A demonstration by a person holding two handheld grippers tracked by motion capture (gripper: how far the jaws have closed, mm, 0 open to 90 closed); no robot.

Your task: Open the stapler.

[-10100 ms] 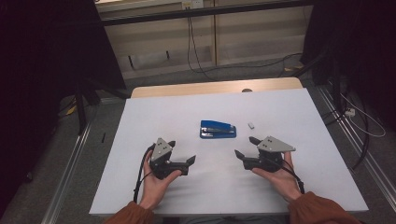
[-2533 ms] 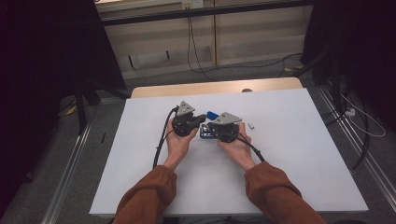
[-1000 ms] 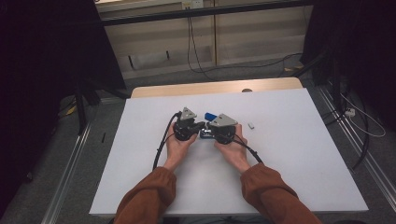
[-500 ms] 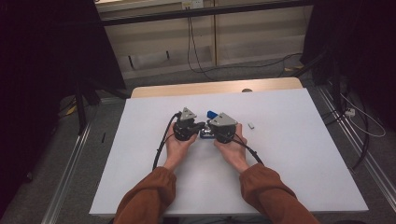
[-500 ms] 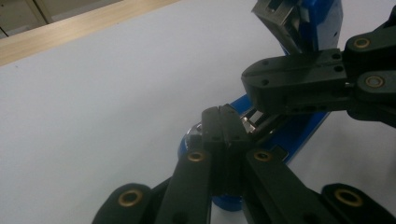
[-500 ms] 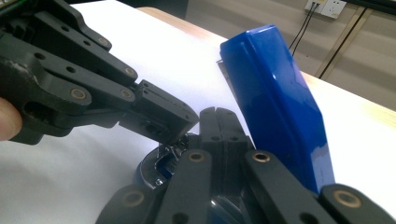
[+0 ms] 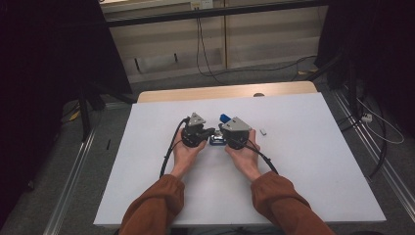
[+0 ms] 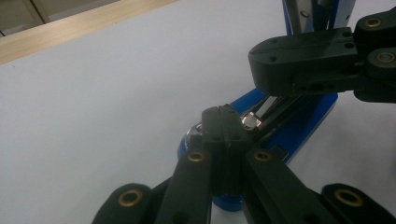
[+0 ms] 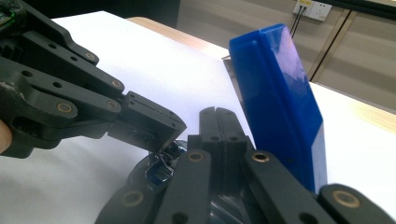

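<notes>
A blue stapler (image 7: 217, 141) lies in the middle of the white table, its blue top arm (image 9: 280, 98) swung up steeply off the base (image 8: 306, 126). My left gripper (image 7: 211, 132) comes in from the left, shut, with its tips (image 8: 227, 114) resting on the shiny metal staple channel. From the right, my right gripper (image 7: 221, 132) meets it, also shut, with its tips (image 9: 217, 116) low at the base beside the raised arm. Nothing sits between either pair of jaws. The two grippers nearly touch over the stapler.
A small white object (image 7: 263, 131) lies on the table just right of my right hand. The white tabletop (image 7: 318, 161) has a wooden strip (image 7: 225, 93) along its far edge. Cables (image 7: 169, 156) trail from both grippers toward me.
Ten seconds ago both grippers rested apart near the front and the stapler lay shut. Both have since moved in onto it and its top arm stands up. Nothing moved in the last second.
</notes>
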